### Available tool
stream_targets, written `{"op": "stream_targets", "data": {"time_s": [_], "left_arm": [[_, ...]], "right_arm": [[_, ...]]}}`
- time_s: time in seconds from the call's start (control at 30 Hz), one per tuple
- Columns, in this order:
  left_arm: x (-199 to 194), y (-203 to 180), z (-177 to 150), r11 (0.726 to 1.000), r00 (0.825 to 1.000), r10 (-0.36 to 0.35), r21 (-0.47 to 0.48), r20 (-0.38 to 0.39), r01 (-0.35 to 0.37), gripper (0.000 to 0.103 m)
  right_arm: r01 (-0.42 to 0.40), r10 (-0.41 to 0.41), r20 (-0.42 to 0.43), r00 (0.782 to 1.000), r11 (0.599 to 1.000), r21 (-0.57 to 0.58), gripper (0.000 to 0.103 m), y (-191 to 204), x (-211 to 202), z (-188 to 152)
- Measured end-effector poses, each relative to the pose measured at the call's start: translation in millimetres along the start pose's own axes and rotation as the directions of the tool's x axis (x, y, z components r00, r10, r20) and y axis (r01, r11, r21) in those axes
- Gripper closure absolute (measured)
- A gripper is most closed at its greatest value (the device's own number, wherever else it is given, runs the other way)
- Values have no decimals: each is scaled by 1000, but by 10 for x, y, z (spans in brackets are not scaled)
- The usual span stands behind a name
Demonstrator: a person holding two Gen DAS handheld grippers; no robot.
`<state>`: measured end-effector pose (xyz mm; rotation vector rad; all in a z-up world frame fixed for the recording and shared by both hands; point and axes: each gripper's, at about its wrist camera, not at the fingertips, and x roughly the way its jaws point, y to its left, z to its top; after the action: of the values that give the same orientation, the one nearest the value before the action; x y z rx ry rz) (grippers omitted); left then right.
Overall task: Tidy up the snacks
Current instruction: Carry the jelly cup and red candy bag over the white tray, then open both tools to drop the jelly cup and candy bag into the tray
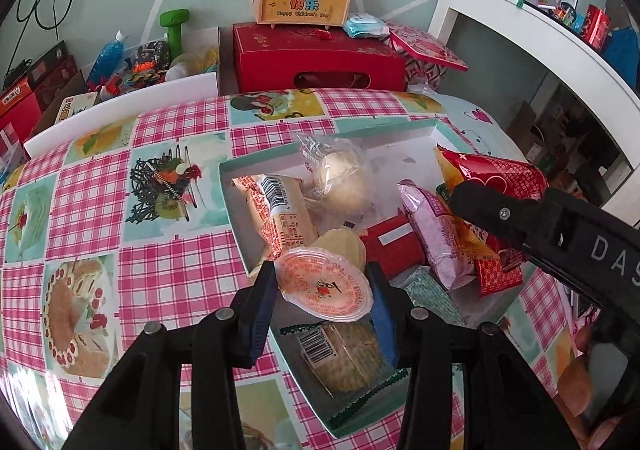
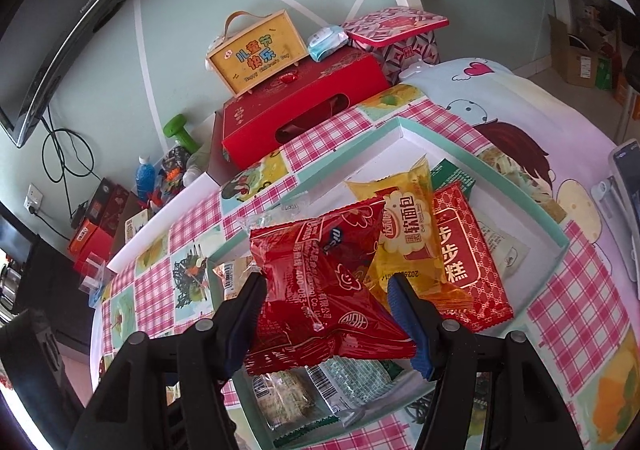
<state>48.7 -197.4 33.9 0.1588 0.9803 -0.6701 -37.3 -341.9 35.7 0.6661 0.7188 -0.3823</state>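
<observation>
The left gripper holds one round jelly cup between its jaws, directly above the near left part of the open box on the bench. The right gripper holds one red snack bag, its long axis lying across the jaws, above the same box and toward its right side. Each hand carries one item. In the box I count about eight more packets, some of them hidden.

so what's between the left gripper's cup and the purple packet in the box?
In the left wrist view, a red packet lies between the jelly cup held by the left gripper and the purple packet.
</observation>
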Motion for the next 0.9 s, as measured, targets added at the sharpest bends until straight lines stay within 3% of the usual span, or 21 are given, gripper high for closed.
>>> {"op": "stream_targets", "data": {"time_s": [0.8,0.87,0.9], "left_arm": [[221,-39,-60,1000,1000,7,8,-30,-7,57],[184,-26,-47,1000,1000,6,4,-20,-6,54],[161,-21,-39,1000,1000,6,3,-15,-6,47]], "right_arm": [[50,-52,-44,998,998,-41,36,52,220,-66],[54,-56,-42,998,998,-43,35,60,217,-67],[55,-57,-42,997,997,-44,35,64,213,-67]]}}
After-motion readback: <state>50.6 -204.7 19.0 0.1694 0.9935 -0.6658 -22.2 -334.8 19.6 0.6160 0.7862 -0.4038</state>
